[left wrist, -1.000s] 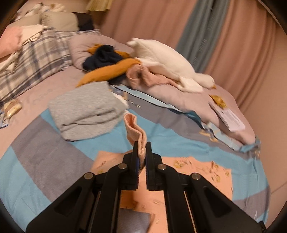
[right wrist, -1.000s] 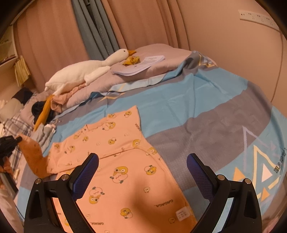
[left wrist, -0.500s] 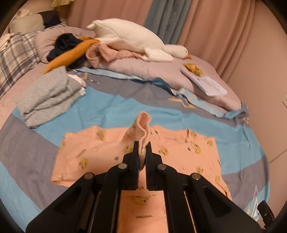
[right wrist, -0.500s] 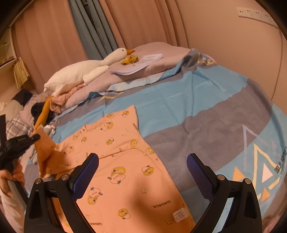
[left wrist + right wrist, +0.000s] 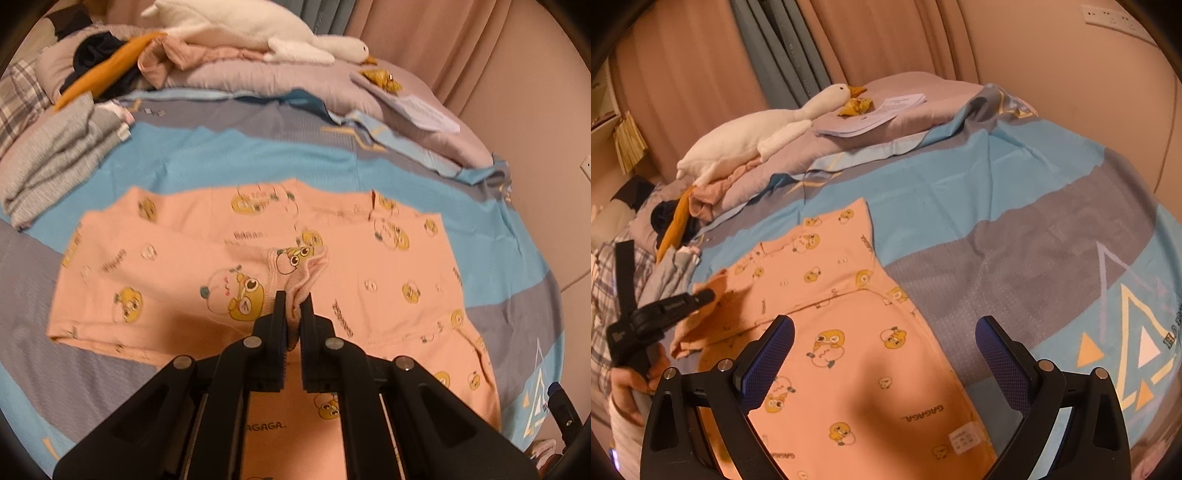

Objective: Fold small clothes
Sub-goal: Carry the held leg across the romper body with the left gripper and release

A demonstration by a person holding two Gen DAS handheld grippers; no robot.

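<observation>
The pink duck pajama (image 5: pixel 369 266) lies flat on the bed (image 5: pixel 229 155), long way running from the pillows toward the person. The left claw (image 5: pixel 293 314) is pinching the sleeve cuff (image 5: pixel 306 273) and holds it over the middle of the pajama, so the sleeve folds inward. The right claw (image 5: pixel 886 354) is spread wide and empty, hanging over the lower part. A gray folded pile (image 5: pixel 62 147) and a white toy goose (image 5: pixel 258 33) sit off to the side, not in the way.

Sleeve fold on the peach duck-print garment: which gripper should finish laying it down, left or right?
Left, probably. The left gripper is already shut on the sleeve cuff, holding it over the peach garment. The right gripper hangs open above the body, gripping nothing.
</observation>
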